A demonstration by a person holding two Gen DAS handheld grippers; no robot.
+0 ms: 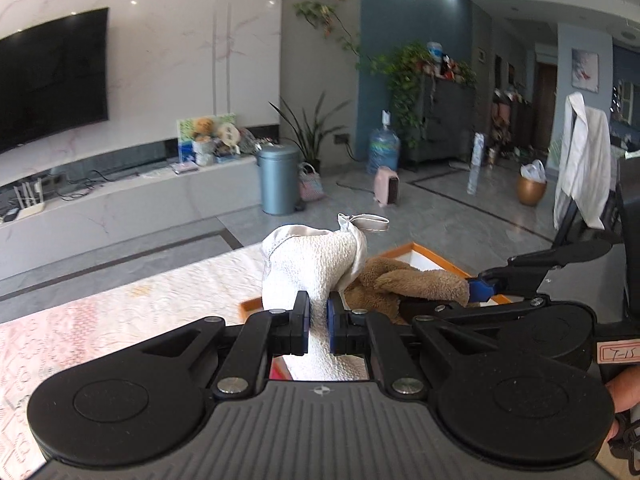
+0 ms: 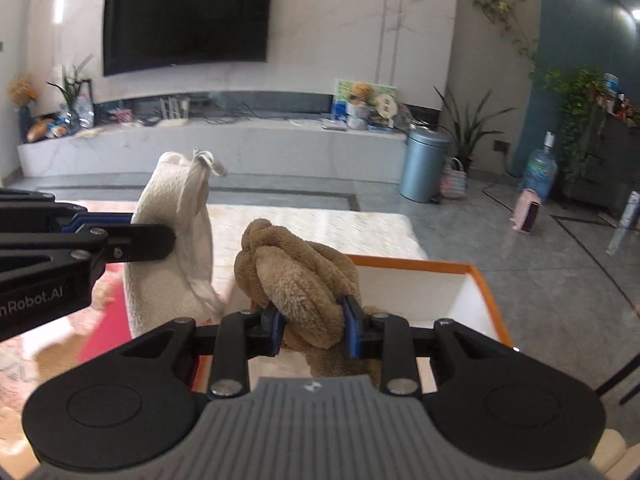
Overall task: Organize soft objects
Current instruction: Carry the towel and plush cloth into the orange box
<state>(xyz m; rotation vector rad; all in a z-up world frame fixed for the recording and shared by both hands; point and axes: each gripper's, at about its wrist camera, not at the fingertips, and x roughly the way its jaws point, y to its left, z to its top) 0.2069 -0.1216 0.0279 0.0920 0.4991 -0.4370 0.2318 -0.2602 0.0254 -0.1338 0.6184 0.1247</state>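
Observation:
My left gripper [image 1: 318, 322] is shut on a white textured cloth [image 1: 316, 264] with a small hanging loop at its top, and holds it upright. The cloth also shows in the right wrist view [image 2: 172, 240], with the left gripper's fingers [image 2: 136, 242] clamped on it. My right gripper [image 2: 314, 326] is shut on a brown fuzzy plush [image 2: 300, 284] and holds it over the near left corner of a white box with an orange rim [image 2: 480, 280]. The plush [image 1: 404, 284] and the box [image 1: 436, 254] also show in the left wrist view, right of the cloth.
A pale patterned tablecloth [image 2: 320, 228] covers the table under both grippers, with a red patch [image 2: 108, 332] at the left. Beyond it are grey floor tiles, a TV bench [image 2: 224, 140], a blue-grey bin [image 2: 424, 164], a small pink heater [image 2: 528, 216] and a water jug [image 2: 540, 170].

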